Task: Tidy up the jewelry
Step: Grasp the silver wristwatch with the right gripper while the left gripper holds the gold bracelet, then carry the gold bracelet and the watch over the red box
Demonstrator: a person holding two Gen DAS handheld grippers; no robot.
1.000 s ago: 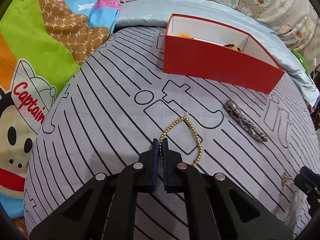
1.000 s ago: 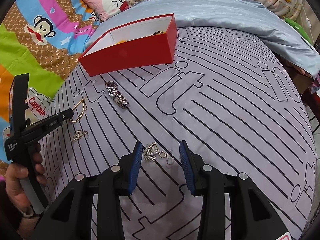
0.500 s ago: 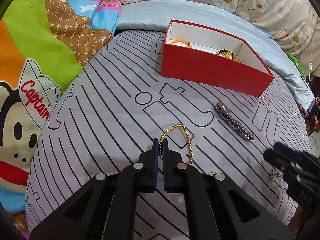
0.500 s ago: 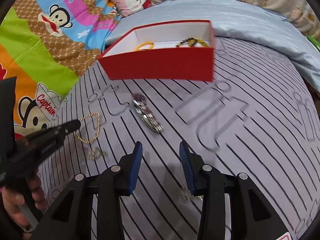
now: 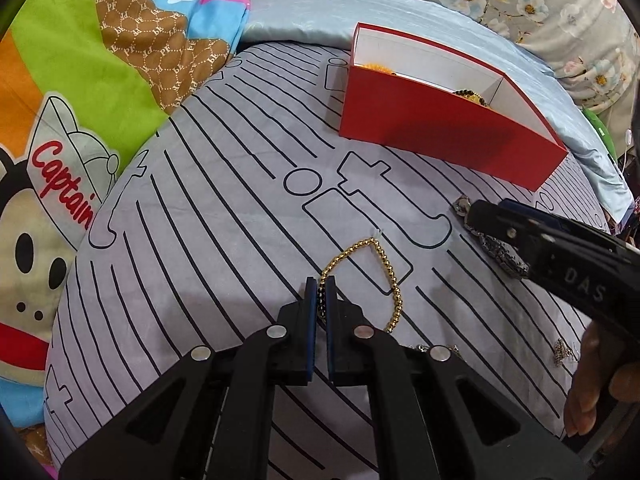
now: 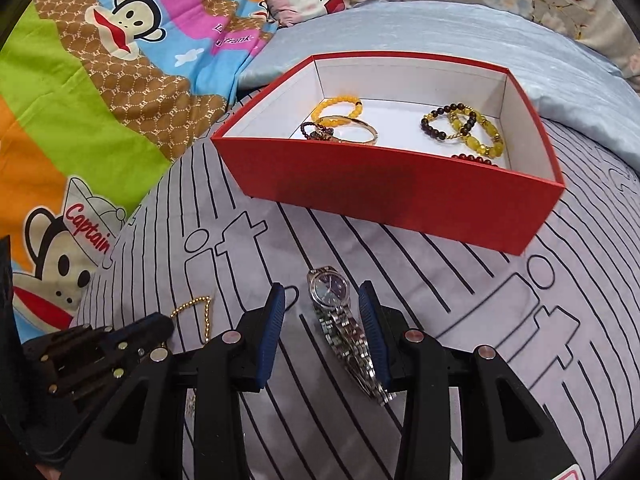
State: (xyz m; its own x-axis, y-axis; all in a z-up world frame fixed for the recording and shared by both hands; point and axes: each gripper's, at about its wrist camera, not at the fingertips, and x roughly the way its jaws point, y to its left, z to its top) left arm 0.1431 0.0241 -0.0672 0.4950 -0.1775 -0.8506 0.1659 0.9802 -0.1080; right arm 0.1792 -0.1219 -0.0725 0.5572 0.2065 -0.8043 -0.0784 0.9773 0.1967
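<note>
My left gripper (image 5: 321, 285) is shut on a gold bead bracelet (image 5: 376, 264), most of which lies on the grey striped pillow; it also shows in the right wrist view (image 6: 200, 312). My right gripper (image 6: 322, 294) is open, its jaws on either side of a silver wristwatch (image 6: 340, 328) lying on the pillow. In the left wrist view the right gripper (image 5: 476, 210) covers part of the watch (image 5: 500, 254). A red box (image 6: 392, 196) with a white inside holds several bead bracelets (image 6: 464, 128) and a bangle (image 6: 352, 132).
A small silver chain piece (image 5: 562, 354) lies at the right near my hand. The pillow (image 5: 224, 216) rests on a colourful cartoon blanket (image 5: 80, 92) at the left. A pale blue pillow (image 6: 440, 28) lies behind the box.
My right gripper has moved left from the small silver chain to the watch and now straddles it. My left gripper stays shut on the gold bracelet.
</note>
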